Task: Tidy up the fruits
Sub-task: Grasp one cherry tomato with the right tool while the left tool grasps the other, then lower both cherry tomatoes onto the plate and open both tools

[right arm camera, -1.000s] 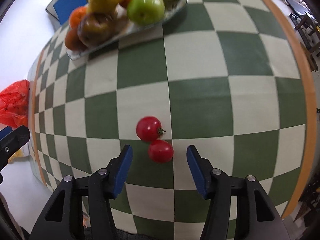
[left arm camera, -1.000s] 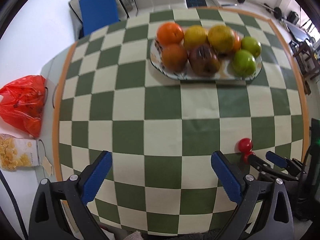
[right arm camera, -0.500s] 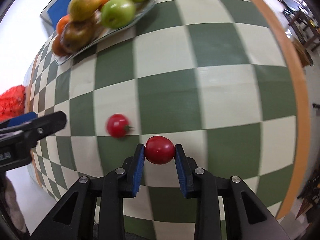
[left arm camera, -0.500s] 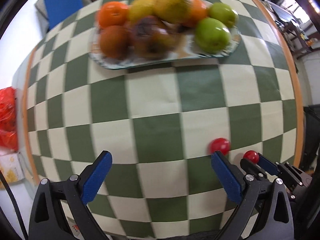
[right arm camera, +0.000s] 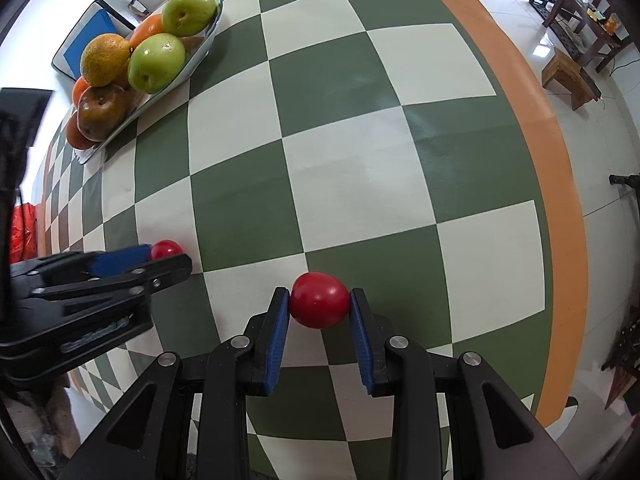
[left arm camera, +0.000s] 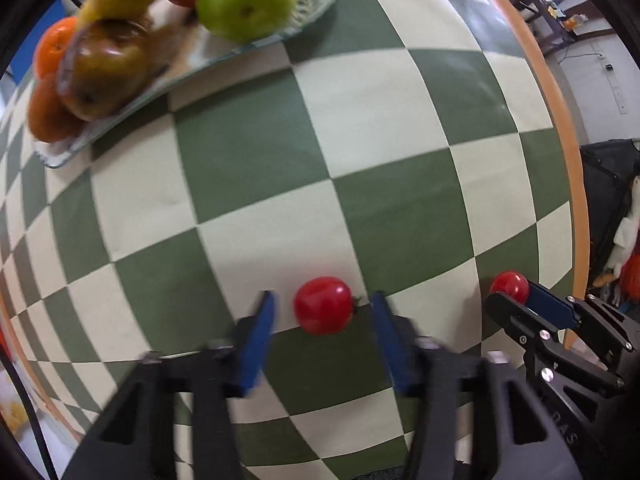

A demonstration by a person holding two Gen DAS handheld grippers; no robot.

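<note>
The right gripper (right arm camera: 320,300) was found clamped on a red tomato (right arm camera: 319,300) at lower centre of the right view, both blue pads pressed against it. The left gripper (left arm camera: 322,312) was seen part open around a second tomato (left arm camera: 323,311) on the checked cloth (left arm camera: 360,120), neither pad touching it. A dish (right arm camera: 200,52) of fruit was noted at upper left.
</note>
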